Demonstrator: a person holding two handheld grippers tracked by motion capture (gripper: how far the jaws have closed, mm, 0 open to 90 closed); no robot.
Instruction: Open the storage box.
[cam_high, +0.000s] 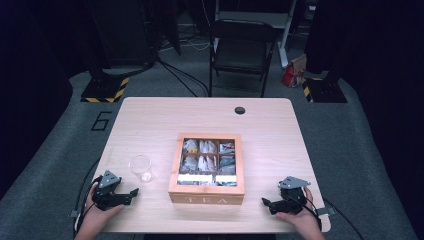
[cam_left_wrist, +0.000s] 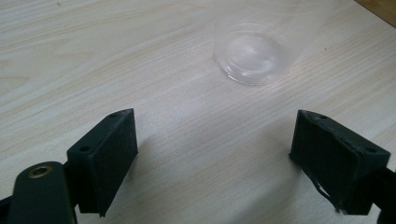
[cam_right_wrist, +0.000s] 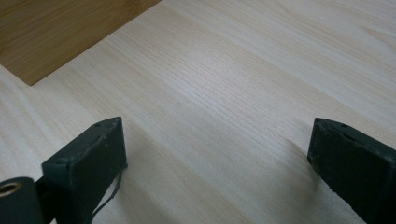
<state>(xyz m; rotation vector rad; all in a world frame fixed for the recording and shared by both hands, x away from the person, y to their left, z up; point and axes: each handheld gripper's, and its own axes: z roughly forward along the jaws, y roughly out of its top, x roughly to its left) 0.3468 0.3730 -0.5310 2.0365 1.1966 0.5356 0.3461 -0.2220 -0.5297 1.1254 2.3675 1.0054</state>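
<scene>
The person's left hand (cam_high: 97, 212) is coming in from the bottom left of the high view, wrapping around the left gripper (cam_high: 134, 192), which is lying low and level with its jaws pointing to the right. In the left gripper view (cam_left_wrist: 215, 158) its jaws are standing wide apart with nothing between them. The right hand (cam_high: 300, 220) is entering from the bottom right, holding the right gripper (cam_high: 265, 202), which is pointing to the left. In the right gripper view (cam_right_wrist: 217, 163) its jaws are likewise gaping, gripping nothing.
</scene>
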